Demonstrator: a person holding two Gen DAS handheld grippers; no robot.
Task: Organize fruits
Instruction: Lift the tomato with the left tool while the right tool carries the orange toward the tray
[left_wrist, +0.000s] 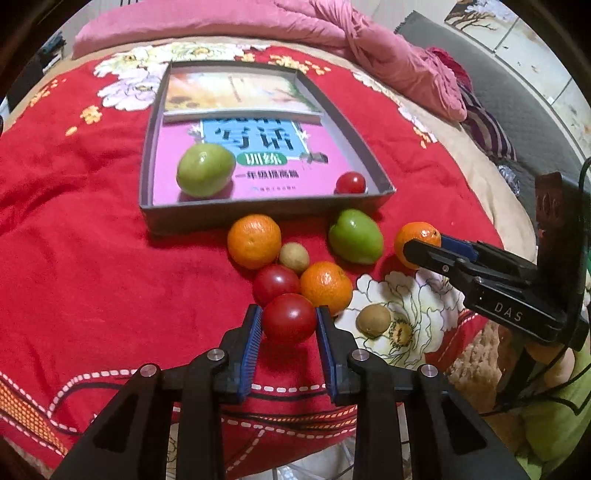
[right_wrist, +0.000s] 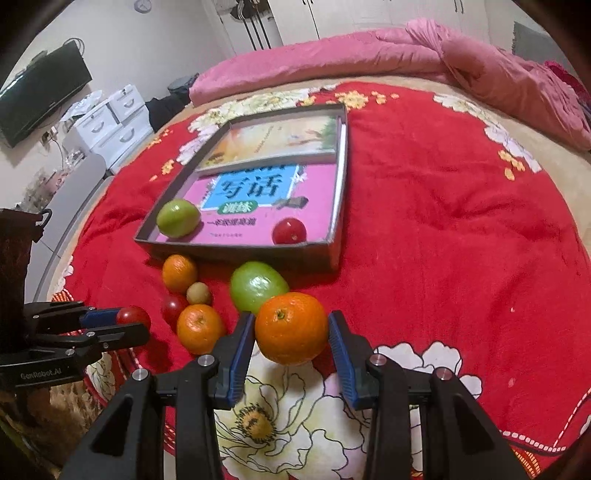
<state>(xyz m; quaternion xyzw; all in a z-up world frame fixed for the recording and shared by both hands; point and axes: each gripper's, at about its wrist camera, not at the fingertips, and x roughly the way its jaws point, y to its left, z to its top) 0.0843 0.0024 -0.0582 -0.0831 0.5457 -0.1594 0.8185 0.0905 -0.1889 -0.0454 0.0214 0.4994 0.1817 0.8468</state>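
My left gripper (left_wrist: 289, 317) is shut on a red tomato (left_wrist: 289, 318), blue pads pressing both its sides, just above the red blanket. My right gripper (right_wrist: 291, 332) is shut on an orange (right_wrist: 291, 328); the left wrist view shows that orange (left_wrist: 415, 243) at the right. A grey box (left_wrist: 258, 214) lined with books holds a green fruit (left_wrist: 205, 170) and a small tomato (left_wrist: 351, 182). In front of the box lie two oranges (left_wrist: 254, 240) (left_wrist: 325, 287), another tomato (left_wrist: 275, 283), a green fruit (left_wrist: 355, 236) and two small brown fruits (left_wrist: 294, 257) (left_wrist: 373, 319).
The fruits lie on a red flowered blanket (left_wrist: 92, 258) on a bed. A pink quilt (right_wrist: 369, 51) is bunched along the far side. White drawers (right_wrist: 110, 125) and a dark television (right_wrist: 40, 92) stand beyond the bed at the left.
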